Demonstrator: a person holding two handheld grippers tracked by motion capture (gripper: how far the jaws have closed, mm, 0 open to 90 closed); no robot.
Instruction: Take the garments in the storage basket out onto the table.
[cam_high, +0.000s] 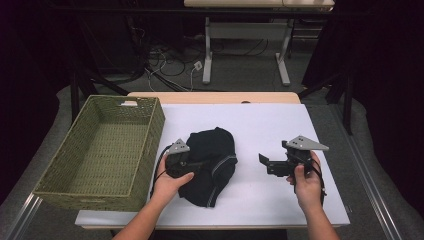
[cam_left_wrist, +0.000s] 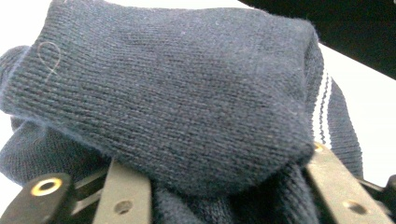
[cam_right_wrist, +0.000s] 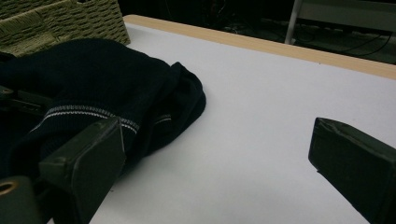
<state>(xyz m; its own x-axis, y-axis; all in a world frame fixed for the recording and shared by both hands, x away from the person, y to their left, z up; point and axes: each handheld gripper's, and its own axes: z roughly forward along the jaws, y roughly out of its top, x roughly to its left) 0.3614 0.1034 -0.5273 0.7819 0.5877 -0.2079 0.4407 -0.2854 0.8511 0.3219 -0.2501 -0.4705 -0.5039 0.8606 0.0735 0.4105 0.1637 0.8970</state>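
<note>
Lower centre of the high view, we hold two grippers. Our left gripper (cam_high: 192, 167) is clamped on the one dark knitted sweater (cam_high: 212, 162) lying mid-frame on the white table (cam_high: 270, 125). Our right gripper (cam_high: 264, 162) hovers with jaws apart, empty. One woven basket (cam_high: 107, 150) sits left.

**A lab-style recording station**

The white tabletop (cam_high: 280, 125) with a wooden edge stands in a dark room. Behind it, loose cables (cam_high: 170, 60) sprawl over the grey floor (cam_high: 240, 70) beside the white metal legs of a second desk (cam_high: 207, 50). Black stand legs (cam_high: 75, 95) flank the tabletop, like camera supports.
</note>
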